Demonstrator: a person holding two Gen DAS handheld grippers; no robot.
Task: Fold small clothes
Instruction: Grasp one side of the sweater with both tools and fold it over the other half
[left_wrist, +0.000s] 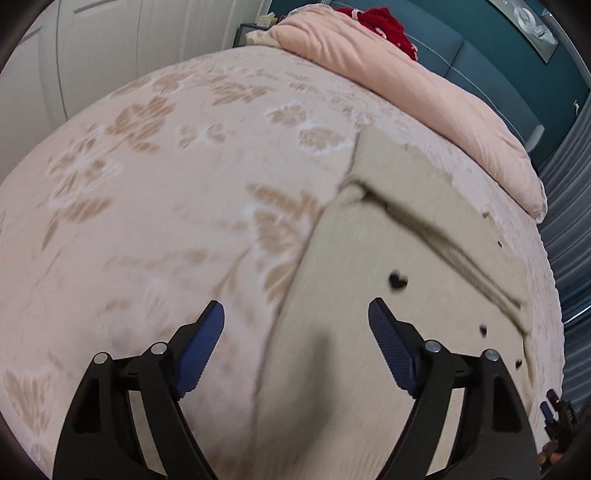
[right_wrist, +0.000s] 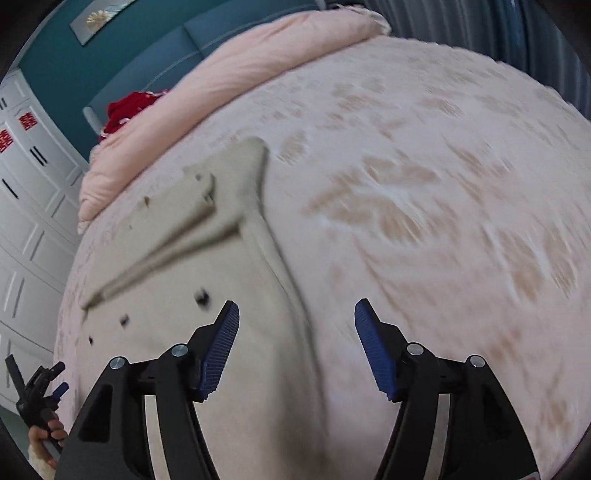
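Observation:
A small beige garment (left_wrist: 391, 243) with tiny black heart marks lies flat on the bed, one part folded over across its far end. It also shows in the right wrist view (right_wrist: 229, 266). My left gripper (left_wrist: 295, 314) is open and empty, hovering over the garment's left edge. My right gripper (right_wrist: 295, 314) is open and empty, hovering over the garment's right edge. The right gripper shows at the left wrist view's lower right edge (left_wrist: 554, 413), and the left gripper at the right wrist view's lower left edge (right_wrist: 37, 391).
The pink bedspread (left_wrist: 166, 184) with tan flower prints covers the bed. A folded pink duvet (left_wrist: 424, 81) lies along the head end with a red item (left_wrist: 384, 18) behind it. A teal headboard (right_wrist: 129, 66), white wardrobe doors (right_wrist: 26, 192) and grey curtains (left_wrist: 565, 206) surround the bed.

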